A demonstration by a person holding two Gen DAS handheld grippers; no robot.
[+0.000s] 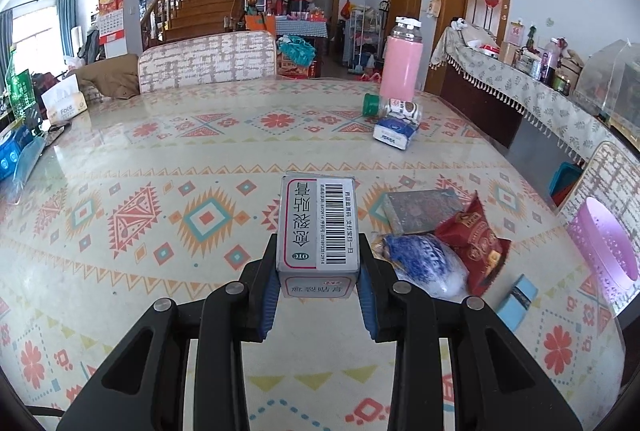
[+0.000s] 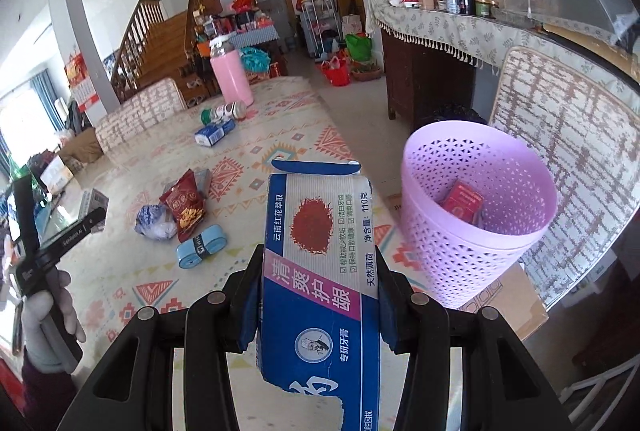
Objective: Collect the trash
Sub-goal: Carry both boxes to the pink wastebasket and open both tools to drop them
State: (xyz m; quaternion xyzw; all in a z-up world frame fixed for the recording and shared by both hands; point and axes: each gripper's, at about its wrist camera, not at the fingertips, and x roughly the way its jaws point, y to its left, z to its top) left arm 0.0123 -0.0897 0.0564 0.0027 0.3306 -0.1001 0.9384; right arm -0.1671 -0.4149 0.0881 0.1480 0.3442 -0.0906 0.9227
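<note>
L gripper [image 1: 318, 267] clamped on a small grey cardboard medicine box [image 1: 319, 231], barcode up, centre of L view; long axis runs away from cam, over the glossy patterned table [image 1: 160, 159]. To its right: crinkly red snack bag [image 1: 474, 243], blue-white plastic wrapper [image 1: 424, 265]. R gripper [image 2: 318, 291] clamped on a torn blue toothpaste carton [image 2: 320, 271], flat, long axis pointing away, open flap at far end. Right of it: perforated lilac plastic basket [image 2: 476, 215], round, red box inside.
</note>
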